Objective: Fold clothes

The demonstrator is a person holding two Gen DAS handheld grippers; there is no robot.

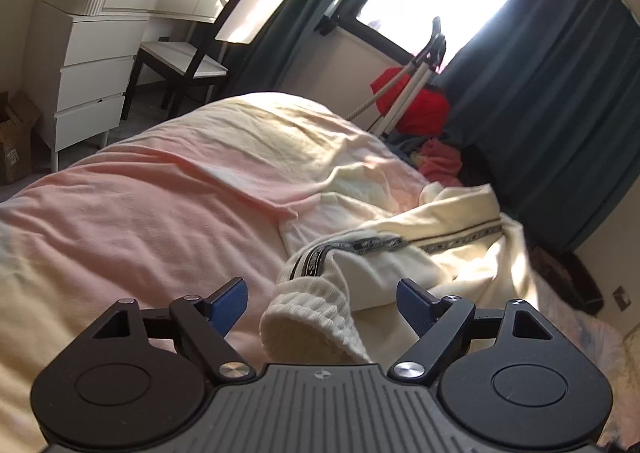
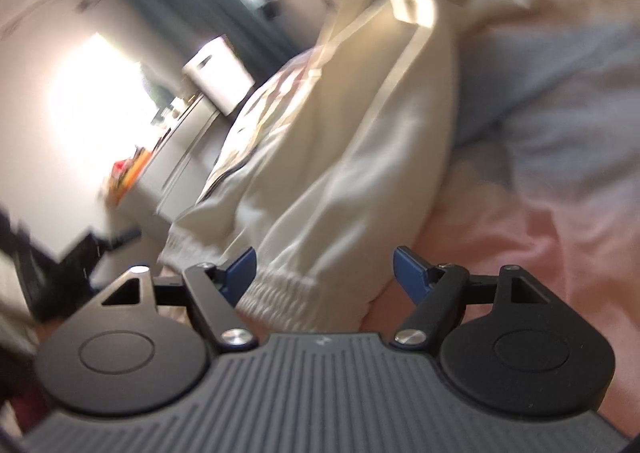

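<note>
A cream garment (image 1: pixel 404 253) with dark patterned trim lies crumpled on the pink bedcover (image 1: pixel 140 213). Its ribbed cuff (image 1: pixel 308 325) reaches between the blue pads of my left gripper (image 1: pixel 322 303), which is open and not clamped on it. In the blurred, tilted right wrist view the same cream garment (image 2: pixel 344 157) stretches away, and its ribbed hem (image 2: pixel 288 289) lies between the fingers of my right gripper (image 2: pixel 324 271), which is open too.
A white dresser (image 1: pixel 96 53) and a dark chair (image 1: pixel 192 53) stand beyond the bed at the left. Red items and a white stand (image 1: pixel 412 97) sit by the window with dark curtains (image 1: pixel 540 73). More clothes (image 1: pixel 440 161) are heaped past the bed's far edge.
</note>
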